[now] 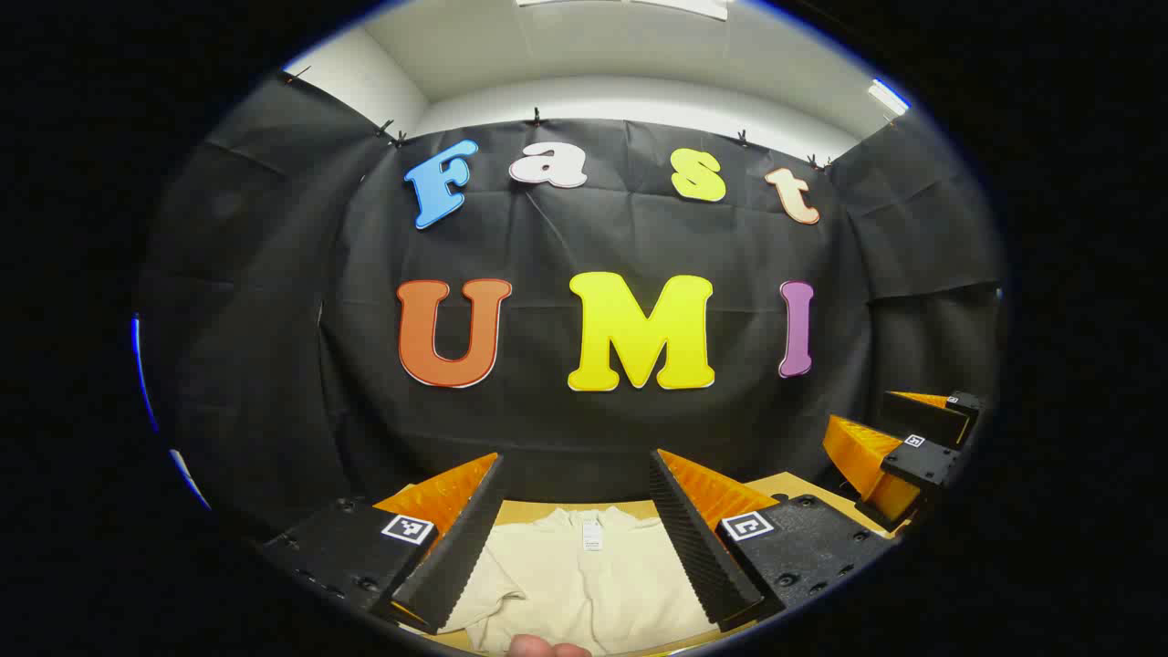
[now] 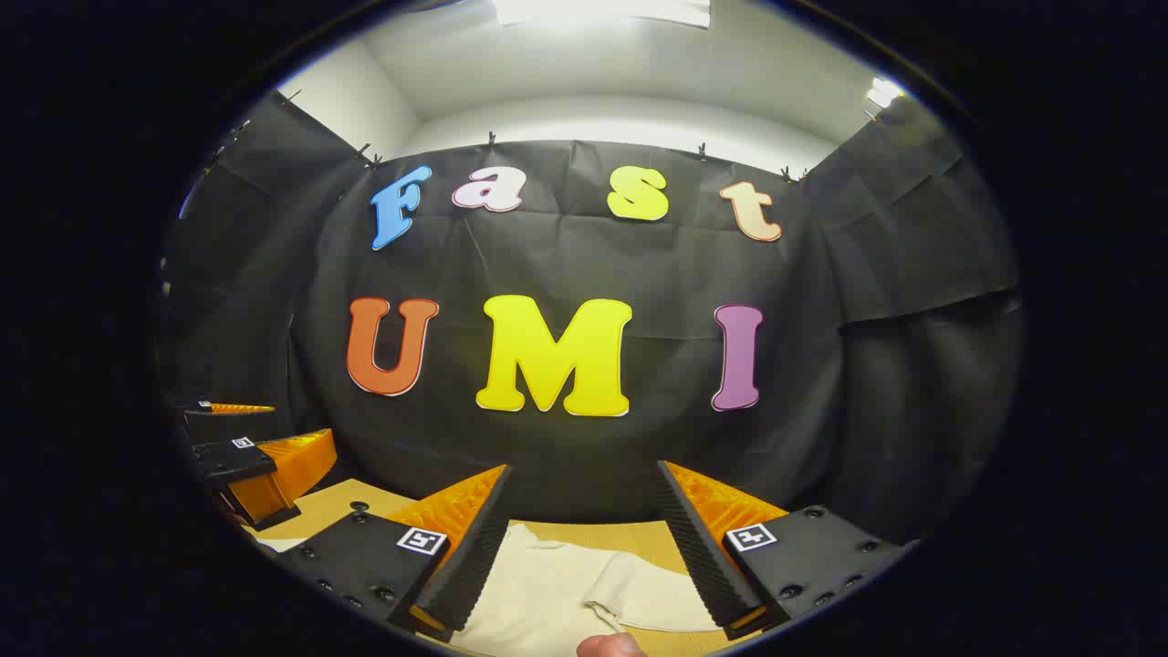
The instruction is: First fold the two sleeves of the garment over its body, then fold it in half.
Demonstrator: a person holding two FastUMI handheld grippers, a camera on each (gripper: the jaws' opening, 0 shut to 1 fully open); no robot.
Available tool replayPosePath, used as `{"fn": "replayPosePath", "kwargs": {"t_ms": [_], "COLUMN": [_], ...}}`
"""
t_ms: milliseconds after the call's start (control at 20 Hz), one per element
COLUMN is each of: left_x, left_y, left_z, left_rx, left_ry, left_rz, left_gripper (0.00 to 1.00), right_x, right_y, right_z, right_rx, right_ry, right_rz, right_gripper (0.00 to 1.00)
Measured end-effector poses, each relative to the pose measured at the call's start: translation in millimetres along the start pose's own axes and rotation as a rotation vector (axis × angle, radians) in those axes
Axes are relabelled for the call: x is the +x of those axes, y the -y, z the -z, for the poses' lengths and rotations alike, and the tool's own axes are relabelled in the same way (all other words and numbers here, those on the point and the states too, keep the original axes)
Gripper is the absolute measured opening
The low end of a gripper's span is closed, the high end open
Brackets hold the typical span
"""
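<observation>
Cream garment [image 1: 584,584] spread flat on worktop [image 1: 794,485], collar toward booth wall. Left tool [image 1: 577,538] and right tool [image 2: 584,547] both spread wide above garment, gripping nothing. Probably light, limp, wrinkle-prone; best pinched at sleeve [image 2: 666,598] cuff edge.

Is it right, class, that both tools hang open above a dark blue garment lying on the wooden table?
Not quite: the garment is cream, not dark blue, as the left gripper view shows. The rest holds: the left tool and right tool are open above it, and it lies on the wooden table.
</observation>
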State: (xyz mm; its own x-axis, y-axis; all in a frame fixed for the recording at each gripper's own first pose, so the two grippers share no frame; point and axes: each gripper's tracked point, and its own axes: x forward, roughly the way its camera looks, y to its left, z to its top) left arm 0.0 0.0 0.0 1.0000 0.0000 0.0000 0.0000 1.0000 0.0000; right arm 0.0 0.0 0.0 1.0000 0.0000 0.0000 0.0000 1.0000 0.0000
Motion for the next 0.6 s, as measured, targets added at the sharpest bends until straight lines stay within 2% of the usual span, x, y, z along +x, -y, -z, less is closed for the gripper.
{"fn": "replayPosePath", "kwargs": {"t_ms": [600], "left_x": [9.6], "left_y": [-1.5], "left_z": [4.6], "left_rx": [0.004], "left_ry": [-0.016], "left_rz": [-0.03], "left_gripper": [0.98], "right_x": [10.5], "right_y": [2.5], "right_z": [3.8], "right_rx": [0.002], "right_ry": [-0.01], "right_rz": [-0.035], "right_gripper": [0.95]}}
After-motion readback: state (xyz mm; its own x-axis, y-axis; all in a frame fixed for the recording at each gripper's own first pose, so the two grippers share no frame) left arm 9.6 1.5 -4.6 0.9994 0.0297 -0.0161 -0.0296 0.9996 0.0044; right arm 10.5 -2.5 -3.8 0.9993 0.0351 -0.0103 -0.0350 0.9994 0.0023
